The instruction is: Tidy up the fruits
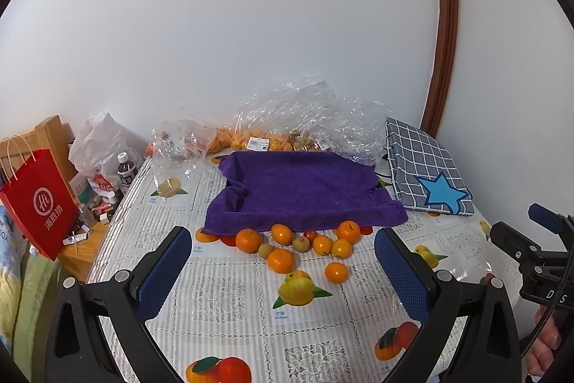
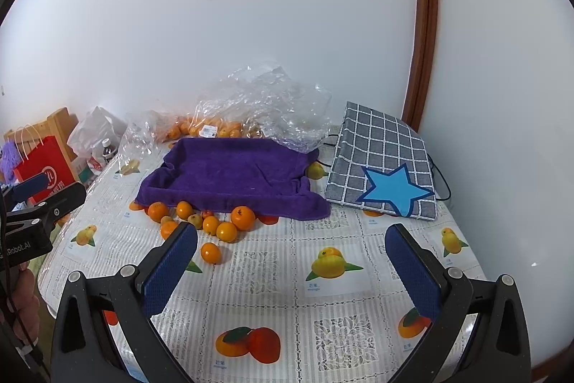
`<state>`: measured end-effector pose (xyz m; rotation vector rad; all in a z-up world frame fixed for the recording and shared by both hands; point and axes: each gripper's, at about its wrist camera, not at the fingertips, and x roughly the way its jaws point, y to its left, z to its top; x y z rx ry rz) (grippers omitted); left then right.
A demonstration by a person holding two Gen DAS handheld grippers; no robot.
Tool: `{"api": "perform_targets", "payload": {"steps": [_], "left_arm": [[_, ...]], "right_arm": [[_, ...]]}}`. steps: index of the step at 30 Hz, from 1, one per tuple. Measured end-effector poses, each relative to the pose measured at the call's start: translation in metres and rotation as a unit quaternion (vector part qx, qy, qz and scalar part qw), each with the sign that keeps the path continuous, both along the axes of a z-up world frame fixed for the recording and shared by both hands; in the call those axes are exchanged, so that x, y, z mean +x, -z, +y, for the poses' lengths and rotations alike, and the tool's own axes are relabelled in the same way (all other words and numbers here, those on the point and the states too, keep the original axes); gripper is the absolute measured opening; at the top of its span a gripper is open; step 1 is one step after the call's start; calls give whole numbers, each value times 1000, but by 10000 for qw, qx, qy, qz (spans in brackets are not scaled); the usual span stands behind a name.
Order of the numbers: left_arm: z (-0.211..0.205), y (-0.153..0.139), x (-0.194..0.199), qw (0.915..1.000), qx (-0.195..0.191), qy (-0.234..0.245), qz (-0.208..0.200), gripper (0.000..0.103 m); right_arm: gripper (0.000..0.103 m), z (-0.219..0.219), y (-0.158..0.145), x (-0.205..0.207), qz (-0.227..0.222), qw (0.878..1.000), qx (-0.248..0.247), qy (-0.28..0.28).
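Several loose oranges [image 1: 280, 260] [image 2: 242, 218], small brown kiwis [image 1: 300, 243] and one little red fruit [image 1: 310, 234] lie in a cluster on the fruit-print tablecloth. They sit just in front of a tray lined with a purple towel [image 1: 305, 192] [image 2: 233, 174]. One orange [image 1: 336, 272] [image 2: 210, 253] lies apart, nearer to me. My left gripper [image 1: 283, 257] hovers open above the near edge of the cluster, with nothing between its fingers. My right gripper [image 2: 291, 252] is open and holds nothing, over bare cloth to the right of the fruit.
Clear plastic bags [image 1: 305, 117] with more oranges lie against the wall behind the tray. A checked grey box with a blue star [image 1: 427, 171] [image 2: 384, 164] stands to the right. A red paper bag [image 1: 39, 203], a bottle and clutter fill a wooden stand to the left.
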<state>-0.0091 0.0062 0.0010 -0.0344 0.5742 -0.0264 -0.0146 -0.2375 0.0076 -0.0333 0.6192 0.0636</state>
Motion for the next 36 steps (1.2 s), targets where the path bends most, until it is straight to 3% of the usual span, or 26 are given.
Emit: {"api": "perform_targets", "payload": {"steps": [36], "left_arm": [[4, 3, 4, 10000, -64, 45, 48, 103]], "right_arm": [[103, 9, 2, -1, 79, 9999, 29, -93]]}}
